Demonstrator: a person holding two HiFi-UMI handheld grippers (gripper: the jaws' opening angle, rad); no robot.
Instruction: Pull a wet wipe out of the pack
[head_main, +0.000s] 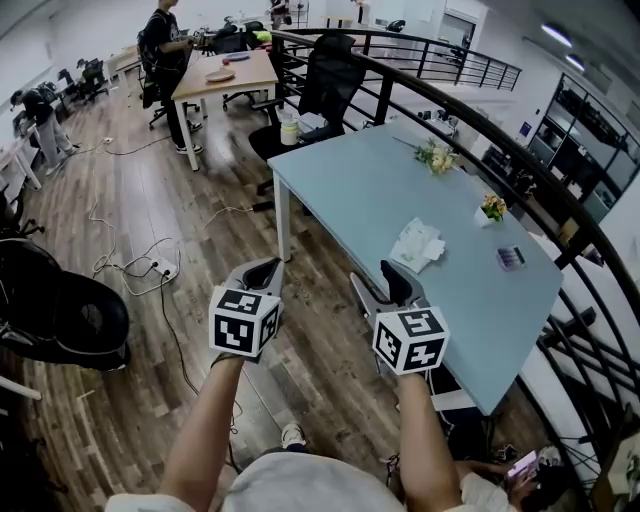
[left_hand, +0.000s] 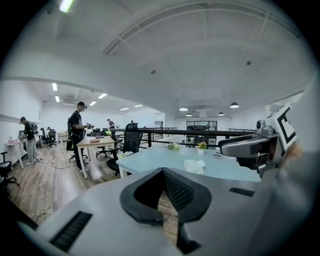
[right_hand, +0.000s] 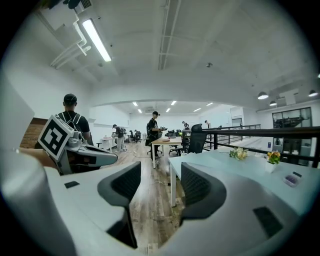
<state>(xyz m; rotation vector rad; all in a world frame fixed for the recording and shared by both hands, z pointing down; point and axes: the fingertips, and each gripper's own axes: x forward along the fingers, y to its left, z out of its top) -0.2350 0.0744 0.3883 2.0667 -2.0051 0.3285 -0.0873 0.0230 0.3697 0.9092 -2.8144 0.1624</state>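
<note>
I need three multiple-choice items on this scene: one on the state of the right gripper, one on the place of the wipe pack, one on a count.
1. Jaws of the right gripper: A shut on the wipe pack; B apart, empty; C pressed together.
2. The wipe pack lies: A on the blue table; B under it; C between that gripper's jaws.
3. How many potted flowers stand on the table? A none; B two; C five.
Key: 1 B, only floor shows between the jaws. 2 A, it rests on the tabletop. 3 B, a second one stands nearer.
</note>
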